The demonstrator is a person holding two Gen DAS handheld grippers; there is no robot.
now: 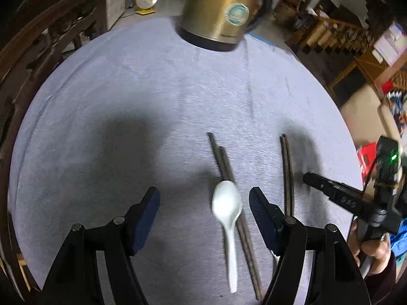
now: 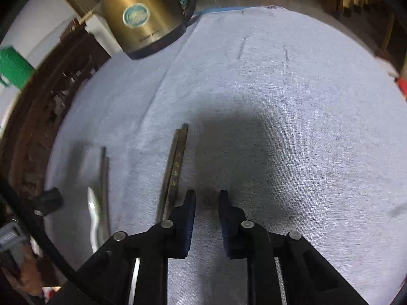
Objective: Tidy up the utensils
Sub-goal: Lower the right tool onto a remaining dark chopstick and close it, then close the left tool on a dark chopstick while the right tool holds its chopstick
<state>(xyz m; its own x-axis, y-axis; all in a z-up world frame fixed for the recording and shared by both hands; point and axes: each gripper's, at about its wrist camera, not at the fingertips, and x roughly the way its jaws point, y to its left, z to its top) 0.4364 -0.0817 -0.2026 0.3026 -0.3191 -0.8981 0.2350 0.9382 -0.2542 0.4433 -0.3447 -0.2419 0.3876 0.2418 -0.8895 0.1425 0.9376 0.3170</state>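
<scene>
A white plastic spoon [image 1: 226, 204] lies on the grey cloth, its bowl resting against a pair of dark chopsticks [image 1: 223, 162]. My left gripper [image 1: 203, 193] stands open just above them, the spoon nearer its right finger. A second pair of chopsticks [image 1: 287, 167] lies further right. Beyond it hangs my right gripper [image 1: 310, 178], held by a hand. In the right wrist view, my right gripper [image 2: 207, 194] shows a narrow gap with only cloth in it. That second pair [image 2: 176, 162] lies just left of its left finger. The spoon [image 2: 92, 208] is blurred at the left.
A brass-coloured electric kettle [image 1: 223, 7] stands at the far edge of the round table [image 1: 127, 89]. A dark carved wooden chair [image 1: 38, 50] borders the table's left side. The cloth right of my right gripper [image 2: 305, 127] is bare. Room clutter lies beyond the table.
</scene>
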